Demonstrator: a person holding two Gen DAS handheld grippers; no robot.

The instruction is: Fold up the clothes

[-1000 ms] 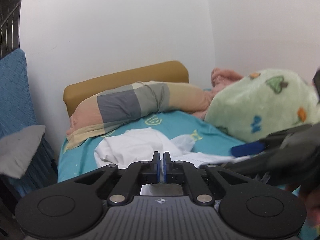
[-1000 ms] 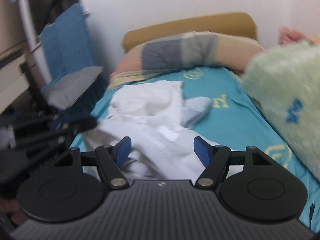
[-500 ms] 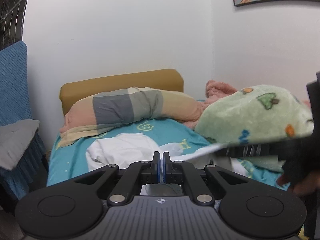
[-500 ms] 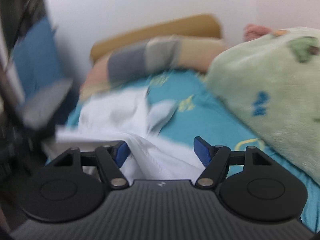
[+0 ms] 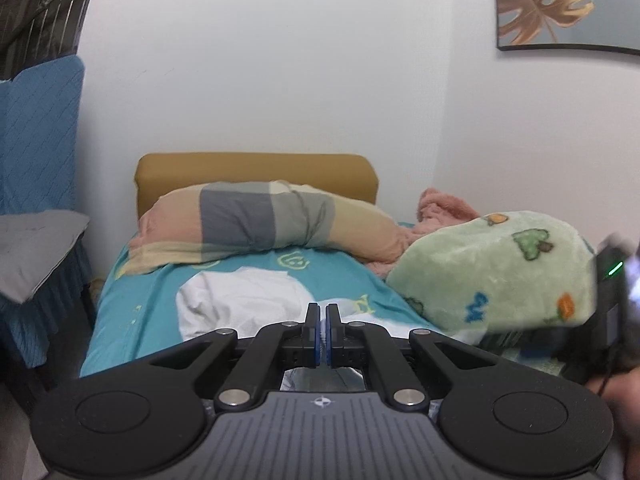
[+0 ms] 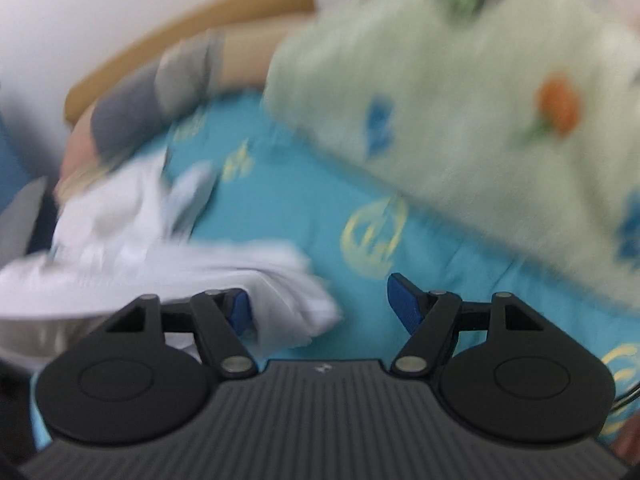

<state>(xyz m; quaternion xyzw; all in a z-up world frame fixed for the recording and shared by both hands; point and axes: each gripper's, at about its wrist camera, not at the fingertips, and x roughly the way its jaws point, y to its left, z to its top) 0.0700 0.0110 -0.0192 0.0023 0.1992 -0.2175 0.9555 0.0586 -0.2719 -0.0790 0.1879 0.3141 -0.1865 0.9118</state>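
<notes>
A white garment [image 5: 244, 304] lies crumpled on the teal bed sheet [image 5: 136, 320]; it also shows, blurred, in the right wrist view [image 6: 168, 256]. My left gripper [image 5: 323, 320] is shut, with white cloth pinched between its blue pads and more cloth visible under the jaws. My right gripper [image 6: 318, 306] is open and empty, low over the sheet, with a corner of the garment lying between its fingers near the left one. The right gripper's body shows at the right edge of the left wrist view [image 5: 608, 320].
A striped pillow [image 5: 256, 220] and tan headboard [image 5: 256, 172] are at the far end. A green fleece blanket [image 5: 496, 272] fills the bed's right side, with a pink cloth [image 5: 444, 208] behind. A blue-covered chair [image 5: 36, 200] stands left.
My left gripper has risen and tilted up, still shut on the cloth. My right gripper has swung right toward the green blanket, staying open; its view is motion-blurred.
</notes>
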